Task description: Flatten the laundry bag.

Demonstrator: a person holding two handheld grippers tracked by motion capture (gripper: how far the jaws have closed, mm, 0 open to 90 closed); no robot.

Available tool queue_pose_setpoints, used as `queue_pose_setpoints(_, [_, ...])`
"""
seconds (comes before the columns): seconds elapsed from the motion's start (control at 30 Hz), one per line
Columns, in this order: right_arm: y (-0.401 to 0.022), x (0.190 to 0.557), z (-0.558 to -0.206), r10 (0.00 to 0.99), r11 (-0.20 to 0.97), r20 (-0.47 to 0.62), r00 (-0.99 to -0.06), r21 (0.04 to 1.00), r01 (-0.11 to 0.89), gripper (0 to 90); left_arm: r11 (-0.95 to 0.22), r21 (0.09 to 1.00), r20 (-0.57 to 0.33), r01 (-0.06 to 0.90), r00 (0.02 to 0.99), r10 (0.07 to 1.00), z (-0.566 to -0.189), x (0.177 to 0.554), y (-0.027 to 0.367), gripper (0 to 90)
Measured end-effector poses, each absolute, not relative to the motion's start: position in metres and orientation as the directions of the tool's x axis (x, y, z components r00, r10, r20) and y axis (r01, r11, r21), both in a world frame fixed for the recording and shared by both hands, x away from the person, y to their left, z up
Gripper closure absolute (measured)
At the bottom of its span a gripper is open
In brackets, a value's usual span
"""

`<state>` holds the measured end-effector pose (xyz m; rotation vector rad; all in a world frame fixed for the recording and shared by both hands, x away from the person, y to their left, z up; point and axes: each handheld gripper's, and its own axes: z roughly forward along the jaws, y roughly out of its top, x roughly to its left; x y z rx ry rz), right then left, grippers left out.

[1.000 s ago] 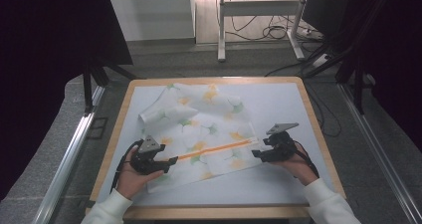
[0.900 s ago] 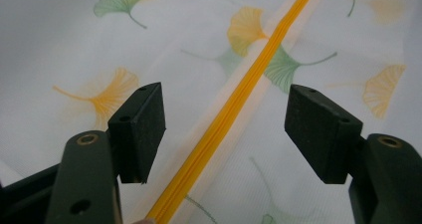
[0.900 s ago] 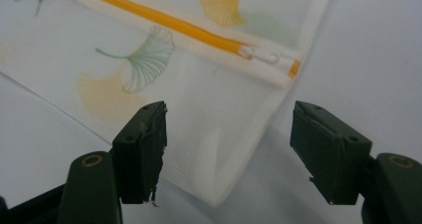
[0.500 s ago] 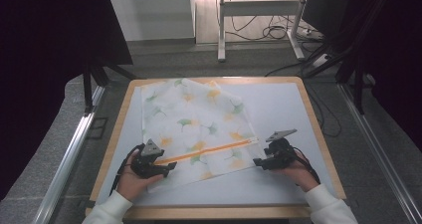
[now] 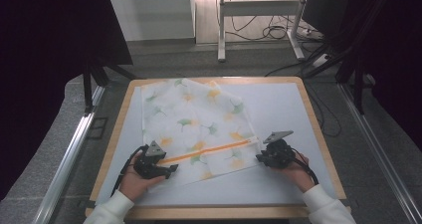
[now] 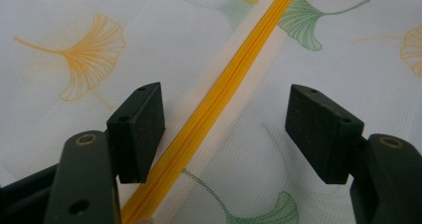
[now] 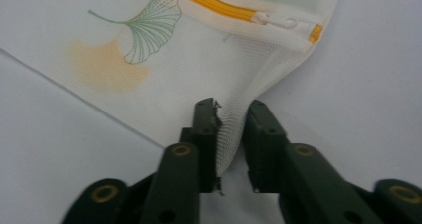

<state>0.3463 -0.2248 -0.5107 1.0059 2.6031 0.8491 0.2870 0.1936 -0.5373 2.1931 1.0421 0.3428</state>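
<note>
Mesh bag [image 5: 199, 127] flat on worktop [image 5: 278, 104], right gripper [image 7: 231, 117] jaws just closed, pinching bag's right edge, left gripper [image 6: 224, 129] jaws open astride yellow zipper [image 6: 219, 94], bare worktop right.

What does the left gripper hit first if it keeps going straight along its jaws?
Probably the orange zipper of the mesh bag. The left gripper has its jaws open, one on each side of that zipper, with the printed mesh right under them. How near they sit to the cloth is unclear.

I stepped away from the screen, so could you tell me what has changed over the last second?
The mesh bag has unrolled flat toward the far edge. The right gripper has just been closing on the bag's edge. The left gripper stays open astride the orange zipper.
</note>
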Motion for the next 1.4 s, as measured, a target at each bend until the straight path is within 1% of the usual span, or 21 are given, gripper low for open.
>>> queue_pose_setpoints(0.07, [-0.225,0.347,-0.51,0.666,0.601,0.006,-0.746,0.588,0.541,86.0,-0.455,0.671,-0.049,0.585,0.647,0.761,-0.538,0.287,0.193,31.9])
queue_pose_setpoints(0.1, [-0.226,0.348,-0.511,0.665,0.597,0.014,-0.747,0.59,0.543,86.8,-0.456,0.67,-0.048,0.586,0.647,0.761,-0.538,0.287,0.193,31.9])
queue_pose_setpoints(0.6, [-0.234,0.335,-0.507,0.656,0.586,0.018,-0.755,0.618,0.524,88.0,-0.465,0.665,-0.05,0.584,0.656,0.753,-0.539,0.287,0.192,33.3])
queue_pose_setpoints(0.87, [-0.246,0.308,-0.506,0.658,0.566,0.045,-0.752,0.63,0.532,88.1,-0.479,0.668,-0.063,0.57,0.684,0.727,-0.536,0.285,0.187,35.2])
queue_pose_setpoints(0.9, [-0.25,0.297,-0.507,0.655,0.563,0.05,-0.754,0.634,0.53,88.1,-0.481,0.67,-0.061,0.565,0.688,0.723,-0.535,0.284,0.186,35.2])
queue_pose_setpoints(0.97, [-0.254,0.285,-0.508,0.655,0.558,0.06,-0.753,0.633,0.537,88.0,-0.478,0.671,-0.063,0.567,0.686,0.724,-0.535,0.284,0.185,35.2])
queue_pose_setpoints(1.0, [-0.254,0.285,-0.508,0.655,0.558,0.06,-0.753,0.633,0.537,88.0,-0.478,0.671,-0.063,0.567,0.686,0.724,-0.535,0.284,0.185,35.2])
queue_pose_setpoints(1.03, [-0.259,0.272,-0.51,0.655,0.553,0.069,-0.752,0.634,0.54,88.0,-0.476,0.671,-0.067,0.568,0.686,0.725,-0.535,0.284,0.184,35.2])
queue_pose_setpoints(1.2, [-0.262,0.245,-0.513,0.648,0.549,0.084,-0.757,0.638,0.541,87.9,-0.485,0.666,-0.064,0.566,0.692,0.719,-0.537,0.286,0.18,35.2])
queue_pose_setpoints(1.33, [-0.261,0.237,-0.512,0.627,0.556,0.091,-0.774,0.644,0.526,87.8,-0.491,0.664,-0.059,0.564,0.694,0.718,-0.537,0.287,0.178,35.2])
queue_pose_setpoints(1.4, [-0.26,0.236,-0.512,0.619,0.562,0.09,-0.78,0.644,0.52,86.0,-0.492,0.662,-0.058,0.565,0.693,0.718,-0.538,0.289,0.177,35.1])
